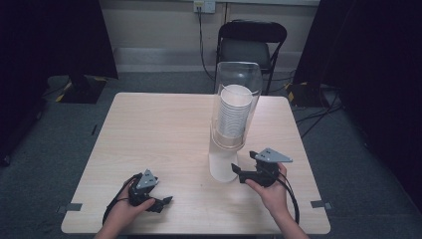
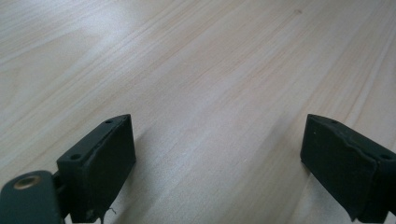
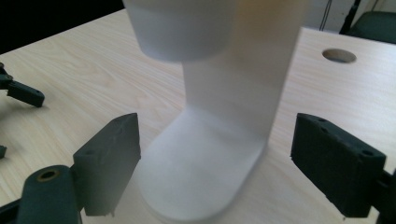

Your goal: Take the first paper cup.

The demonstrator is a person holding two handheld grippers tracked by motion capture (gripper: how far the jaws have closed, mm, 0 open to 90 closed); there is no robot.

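A cup dispenser (image 1: 238, 99) stands on the right half of the table: a clear tube with a stack of white cups (image 1: 234, 117) inside, on a white stand (image 1: 221, 167). My right gripper (image 1: 238, 173) is open right beside the stand's foot, pointing left at it. In the right gripper view the gripper (image 3: 215, 158) has its jaws wide apart on either side of the stand (image 3: 233, 93), and the lowest cup (image 3: 182, 32) hangs above them. My left gripper (image 1: 164, 204) rests near the front edge. It (image 2: 219, 154) is open over bare wood.
The wooden table (image 1: 159, 134) has a round cable hole (image 3: 339, 55) beyond the dispenser. A black folding chair (image 1: 251, 45) stands behind the table's far edge. Tape marks sit at the front corners.
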